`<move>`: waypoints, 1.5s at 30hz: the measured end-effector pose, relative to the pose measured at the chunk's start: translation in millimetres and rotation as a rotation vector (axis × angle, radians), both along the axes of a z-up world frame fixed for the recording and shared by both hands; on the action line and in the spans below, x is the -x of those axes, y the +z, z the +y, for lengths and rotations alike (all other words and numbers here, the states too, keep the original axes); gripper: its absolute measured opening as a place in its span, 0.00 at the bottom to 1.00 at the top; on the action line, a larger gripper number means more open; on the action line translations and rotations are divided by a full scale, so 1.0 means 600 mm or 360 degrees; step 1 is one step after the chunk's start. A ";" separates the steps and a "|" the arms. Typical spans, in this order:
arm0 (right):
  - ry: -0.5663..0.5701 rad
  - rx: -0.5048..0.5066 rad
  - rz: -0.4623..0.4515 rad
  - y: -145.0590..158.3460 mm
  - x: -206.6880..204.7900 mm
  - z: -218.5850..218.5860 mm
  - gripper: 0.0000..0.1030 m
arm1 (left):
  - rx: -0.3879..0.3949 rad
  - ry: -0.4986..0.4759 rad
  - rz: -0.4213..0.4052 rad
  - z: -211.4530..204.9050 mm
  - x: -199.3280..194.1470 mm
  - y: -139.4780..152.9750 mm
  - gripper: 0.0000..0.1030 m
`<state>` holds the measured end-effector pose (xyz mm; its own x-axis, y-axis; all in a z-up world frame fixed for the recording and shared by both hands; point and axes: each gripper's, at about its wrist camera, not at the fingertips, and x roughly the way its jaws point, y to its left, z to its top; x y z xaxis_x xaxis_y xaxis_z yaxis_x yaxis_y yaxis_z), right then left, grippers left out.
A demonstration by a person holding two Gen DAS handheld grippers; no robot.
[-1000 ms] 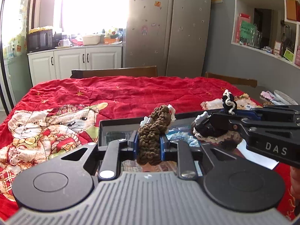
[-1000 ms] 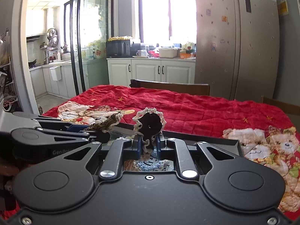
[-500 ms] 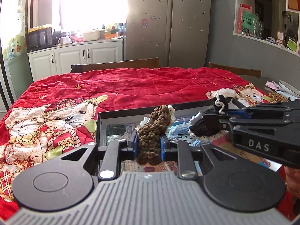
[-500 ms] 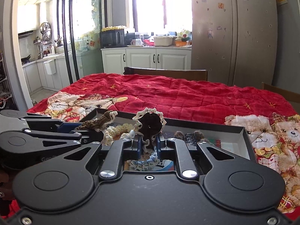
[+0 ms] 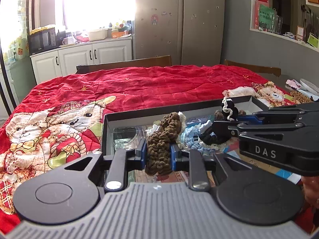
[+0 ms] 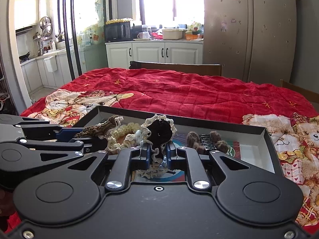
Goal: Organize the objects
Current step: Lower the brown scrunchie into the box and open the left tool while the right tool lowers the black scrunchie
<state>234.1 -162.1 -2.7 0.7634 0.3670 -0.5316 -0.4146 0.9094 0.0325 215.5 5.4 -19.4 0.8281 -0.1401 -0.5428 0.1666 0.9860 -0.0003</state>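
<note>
- Claws first: the left gripper (image 5: pixel 158 154), at the bottom centre of its own view, pinches a brown crocheted scrunchie (image 5: pixel 162 139) between its blue pads (image 5: pixel 142 153); the yarn bulges above and below them.
- The right gripper (image 6: pixel 157 154), bottom centre of its view, is pressed together on a black scrunchie with a cream lace edge (image 6: pixel 159 133).
- Both held pieces hang over the inside of the shallow black tray (image 6: pixel 267 137), which lies in the lower middle of each frame on the red bear-print quilt (image 6: pixel 179 91).
- In the tray there are already a yellow crocheted piece (image 6: pixel 127 129), a light blue one (image 5: pixel 190 137) and a furry brown hair claw (image 6: pixel 207 139) towards the right.
- In the left view the right gripper enters from the right edge, very near the left one.
- Risk, as I judge it: the two tools are so close that one may knock the other when the jaws open.
- Loose yarn or lace may catch on a pad, so a scrunchie could be dragged out again or fall on the quilt.
- A drop onto the pile could also tangle the pieces.
</note>
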 end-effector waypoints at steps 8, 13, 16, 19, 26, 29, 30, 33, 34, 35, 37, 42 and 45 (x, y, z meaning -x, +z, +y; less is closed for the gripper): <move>-0.0002 0.0038 0.0045 -0.007 -0.007 0.009 0.15 | -0.0029 0.0000 0.0026 -0.002 -0.003 -0.005 0.29; 0.0013 0.0051 0.0078 -0.011 -0.010 0.014 0.15 | -0.0039 0.0006 0.0045 -0.002 -0.005 -0.009 0.30; 0.0016 0.0065 0.0105 -0.020 -0.013 0.018 0.15 | -0.0052 0.0006 0.0055 -0.002 -0.006 -0.011 0.32; 0.0013 0.0062 0.0107 -0.022 -0.014 0.019 0.16 | -0.0066 0.0006 0.0064 -0.004 -0.007 -0.014 0.32; 0.0008 0.0054 0.0111 -0.024 -0.016 0.018 0.18 | -0.0080 0.0001 0.0082 -0.006 -0.010 -0.020 0.44; 0.0008 0.0054 0.0110 -0.024 -0.015 0.018 0.20 | -0.0073 0.0000 0.0086 -0.005 -0.010 -0.020 0.47; 0.0007 0.0053 0.0110 -0.024 -0.016 0.017 0.21 | -0.0068 -0.0001 0.0087 -0.006 -0.010 -0.020 0.48; 0.0005 0.0051 0.0110 -0.024 -0.015 0.017 0.21 | -0.0065 -0.0002 0.0085 -0.007 -0.009 -0.020 0.50; 0.0004 0.0050 0.0110 -0.024 -0.016 0.017 0.21 | -0.0067 -0.0001 0.0083 -0.007 -0.008 -0.020 0.50; 0.0002 0.0050 0.0110 -0.024 -0.016 0.017 0.21 | -0.0067 0.0000 0.0080 -0.007 -0.007 -0.020 0.50; -0.0002 0.0051 0.0107 -0.023 -0.015 0.017 0.22 | -0.0065 0.0001 0.0079 -0.006 -0.007 -0.019 0.50; -0.0002 0.0050 0.0107 -0.023 -0.015 0.017 0.25 | -0.0070 -0.0009 0.0074 -0.007 -0.005 -0.017 0.53; -0.0008 0.0053 0.0104 -0.023 -0.015 0.016 0.28 | -0.0079 -0.0014 0.0072 -0.009 -0.003 -0.017 0.55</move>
